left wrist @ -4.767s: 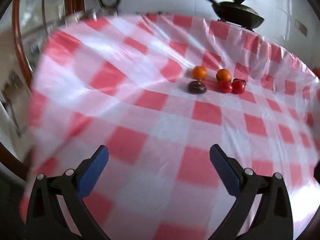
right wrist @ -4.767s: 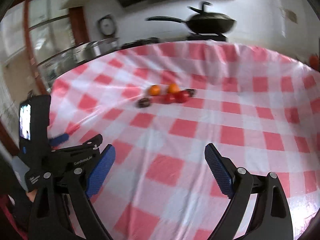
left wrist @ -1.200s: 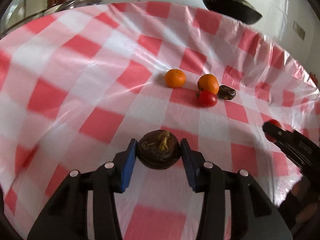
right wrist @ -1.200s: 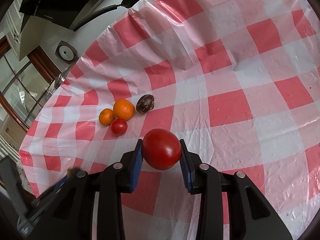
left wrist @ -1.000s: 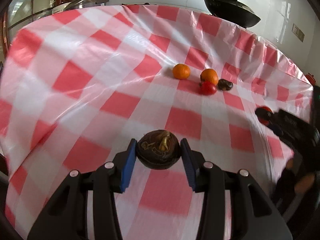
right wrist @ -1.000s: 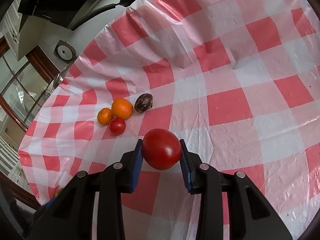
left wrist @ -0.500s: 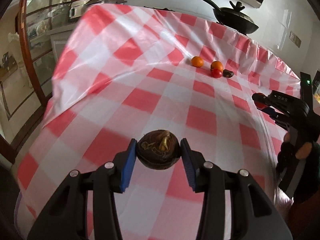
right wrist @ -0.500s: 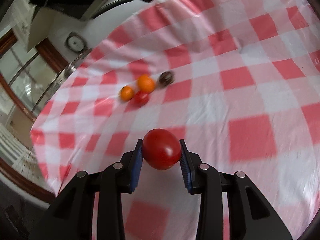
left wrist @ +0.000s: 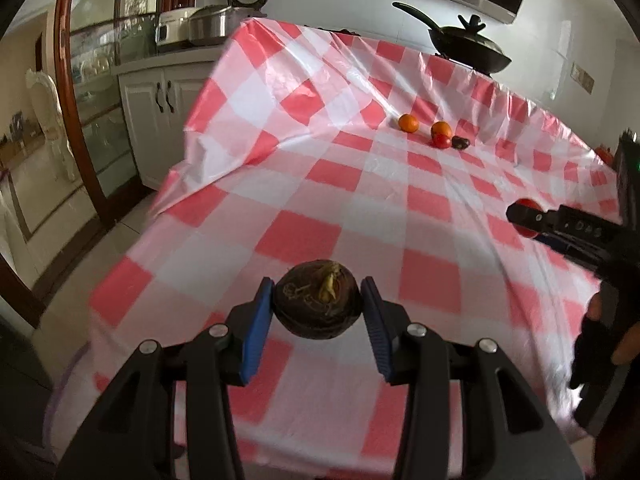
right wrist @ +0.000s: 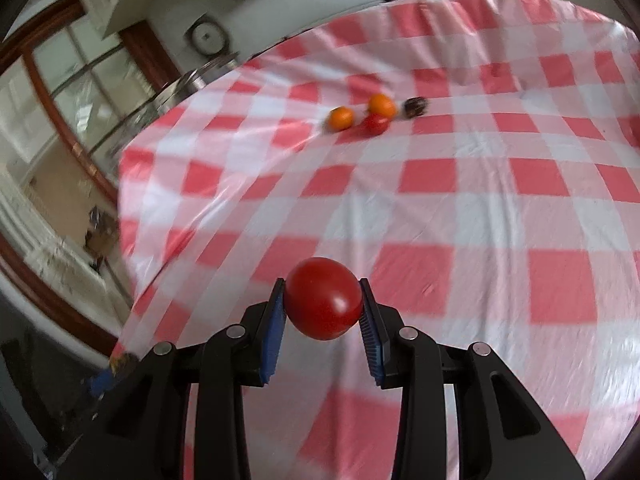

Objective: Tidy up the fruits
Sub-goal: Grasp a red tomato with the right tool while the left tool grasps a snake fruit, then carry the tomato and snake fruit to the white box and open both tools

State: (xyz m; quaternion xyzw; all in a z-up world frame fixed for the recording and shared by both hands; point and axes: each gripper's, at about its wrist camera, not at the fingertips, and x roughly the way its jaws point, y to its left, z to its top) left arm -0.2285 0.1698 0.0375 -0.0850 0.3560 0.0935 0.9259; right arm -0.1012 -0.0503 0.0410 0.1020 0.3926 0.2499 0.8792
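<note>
My left gripper (left wrist: 318,304) is shut on a dark brown round fruit (left wrist: 318,300) with a pale dried stem, held above the near end of the red-and-white checked tablecloth (left wrist: 360,208). My right gripper (right wrist: 323,300) is shut on a red tomato (right wrist: 323,298); from the left wrist it shows at the right edge as a black gripper (left wrist: 528,218), tomato at its tip. Far up the table lie two oranges (left wrist: 408,123) (left wrist: 441,129), a small tomato (left wrist: 442,141) and another dark fruit (left wrist: 460,143); the right wrist sees them as oranges (right wrist: 341,118) (right wrist: 382,105), tomato (right wrist: 376,123) and dark fruit (right wrist: 416,107).
A black wok (left wrist: 468,50) stands beyond the table's far edge. To the left are white cabinets (left wrist: 160,112) with steel pots (left wrist: 212,24) on top and a wood-framed glass door (left wrist: 80,80). The cloth hangs over the table's left edge. A gloved hand (left wrist: 600,332) holds the right gripper.
Both grippers have pulled back from the fruit cluster toward the near end of the table, each keeping its fruit. The cluster now looks smaller and farther. The right wrist view has rolled.
</note>
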